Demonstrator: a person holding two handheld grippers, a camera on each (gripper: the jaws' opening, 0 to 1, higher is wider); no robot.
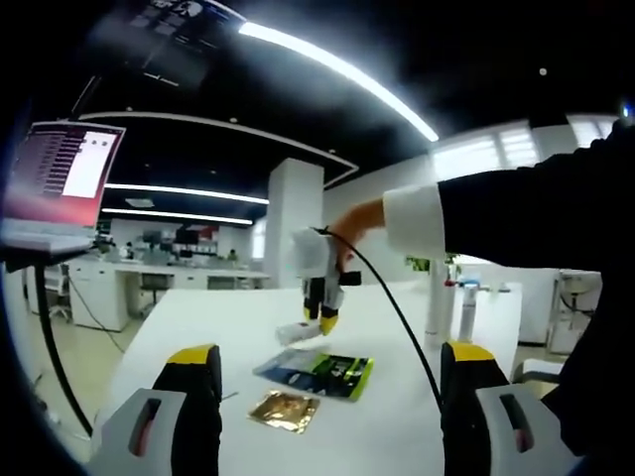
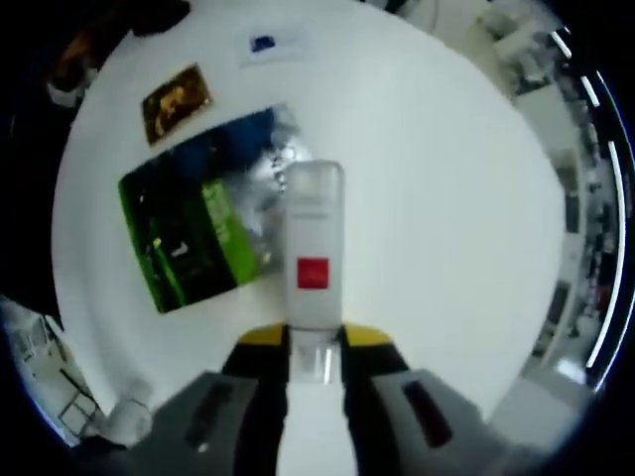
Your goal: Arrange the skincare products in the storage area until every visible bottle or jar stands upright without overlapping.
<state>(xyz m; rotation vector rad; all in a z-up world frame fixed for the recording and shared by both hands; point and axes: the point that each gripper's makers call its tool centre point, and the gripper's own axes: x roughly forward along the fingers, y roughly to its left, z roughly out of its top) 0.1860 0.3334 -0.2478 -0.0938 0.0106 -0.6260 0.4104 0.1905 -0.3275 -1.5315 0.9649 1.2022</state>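
R gripper (image 2: 316,342) clamped on white tube (image 2: 315,260) w/ red square label, held lengthwise over white table (image 2: 446,198), above green-blue foil sachet (image 2: 198,243). Tube looks light, smooth plastic, prob. slippery; grip mid-body. Gold sachet (image 2: 177,101) crinkly, flat. L gripper (image 1: 327,397) jaws apart, empty.

Glossy foil sachets (image 2: 203,248), matt table (image 2: 446,198)
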